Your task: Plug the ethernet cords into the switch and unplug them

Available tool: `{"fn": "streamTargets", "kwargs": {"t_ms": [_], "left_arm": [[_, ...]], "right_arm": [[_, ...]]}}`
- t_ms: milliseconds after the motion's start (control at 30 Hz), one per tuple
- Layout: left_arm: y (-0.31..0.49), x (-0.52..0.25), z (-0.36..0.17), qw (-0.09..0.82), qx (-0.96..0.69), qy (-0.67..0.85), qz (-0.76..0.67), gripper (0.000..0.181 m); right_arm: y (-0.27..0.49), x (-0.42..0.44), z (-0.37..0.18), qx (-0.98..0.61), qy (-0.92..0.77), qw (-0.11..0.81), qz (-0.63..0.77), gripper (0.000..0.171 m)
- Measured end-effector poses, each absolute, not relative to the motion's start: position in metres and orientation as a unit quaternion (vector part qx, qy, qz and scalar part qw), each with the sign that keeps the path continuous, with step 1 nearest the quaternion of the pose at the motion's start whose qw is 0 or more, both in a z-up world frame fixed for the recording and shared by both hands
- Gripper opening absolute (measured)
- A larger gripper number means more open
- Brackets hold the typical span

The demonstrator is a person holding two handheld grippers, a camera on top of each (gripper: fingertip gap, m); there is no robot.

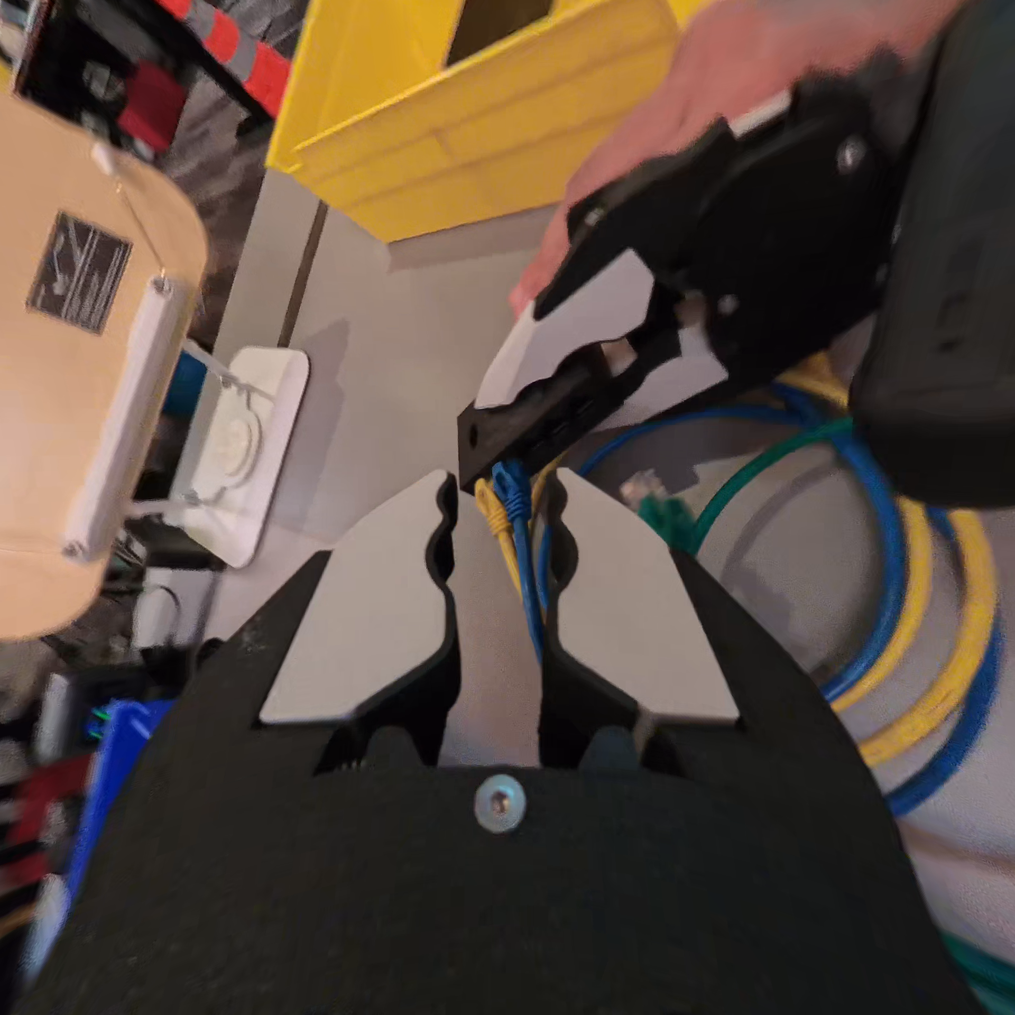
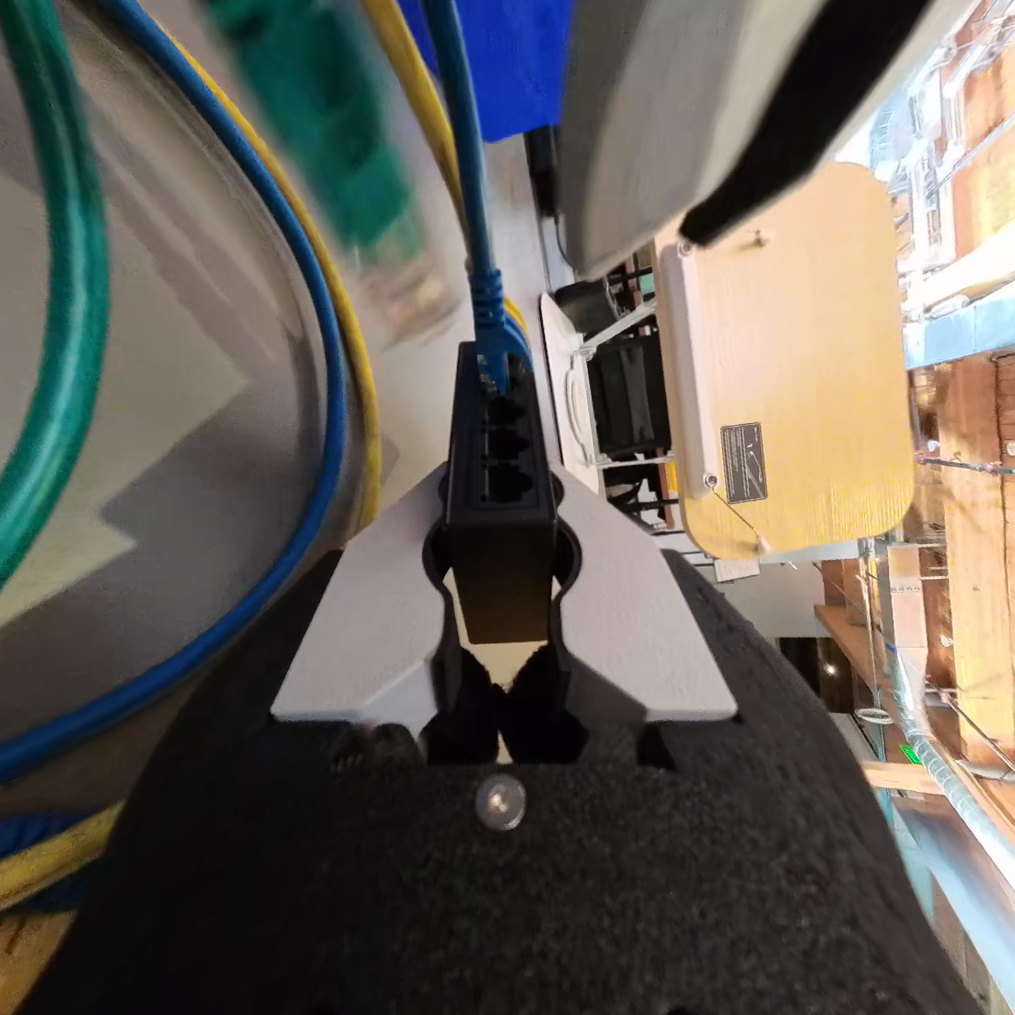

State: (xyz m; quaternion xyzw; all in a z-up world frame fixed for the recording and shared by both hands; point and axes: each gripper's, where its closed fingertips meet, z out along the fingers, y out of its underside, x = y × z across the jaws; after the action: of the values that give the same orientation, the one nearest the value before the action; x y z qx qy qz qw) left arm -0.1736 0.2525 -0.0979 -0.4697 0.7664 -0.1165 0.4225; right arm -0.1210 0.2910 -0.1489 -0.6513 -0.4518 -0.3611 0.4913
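Black and boxy, the switch (image 2: pixel 498 516) sits clamped between the fingers of my right claw (image 2: pixel 501 489), lifted off the grey worktop (image 1: pixel 428 340). A blue cord (image 2: pixel 490 321) is plugged into its far end, with a yellow cord (image 1: pixel 494 511) just beside it; three nearer ports gape bare. My left claw (image 1: pixel 505 483) hangs just below the switch, fingers parted and gripping nothing, the blue cord running between them. A green cord (image 1: pixel 662 513) lies loose on the worktop nearby, among blue and yellow coils.
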Motion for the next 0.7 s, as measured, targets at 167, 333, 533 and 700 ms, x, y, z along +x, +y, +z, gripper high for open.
{"fn": "streamTargets", "kwargs": {"t_ms": [167, 333, 533, 700], "left_arm": [[0.225, -0.17, -0.085, 0.369, -0.465, 0.77, -0.235, 0.033], [0.26, -0.175, -0.107, 0.389, -0.462, 0.789, -0.108, 0.032], [0.263, -0.17, -0.06, 0.327, -0.582, 0.604, -0.435, 0.024], [0.258, -0.177, -0.078, 0.356, -0.564, 0.65, -0.363, 0.033]], "right_arm": [[0.289, -0.12, -0.15, -0.65, -0.456, 0.479, -0.375, 0.027], [0.285, -0.12, -0.142, -0.651, -0.442, 0.496, -0.367, 0.027], [0.279, -0.116, -0.113, -0.596, -0.416, 0.576, -0.374, 0.027], [0.283, -0.115, -0.117, -0.603, -0.418, 0.552, -0.396, 0.027]]}}
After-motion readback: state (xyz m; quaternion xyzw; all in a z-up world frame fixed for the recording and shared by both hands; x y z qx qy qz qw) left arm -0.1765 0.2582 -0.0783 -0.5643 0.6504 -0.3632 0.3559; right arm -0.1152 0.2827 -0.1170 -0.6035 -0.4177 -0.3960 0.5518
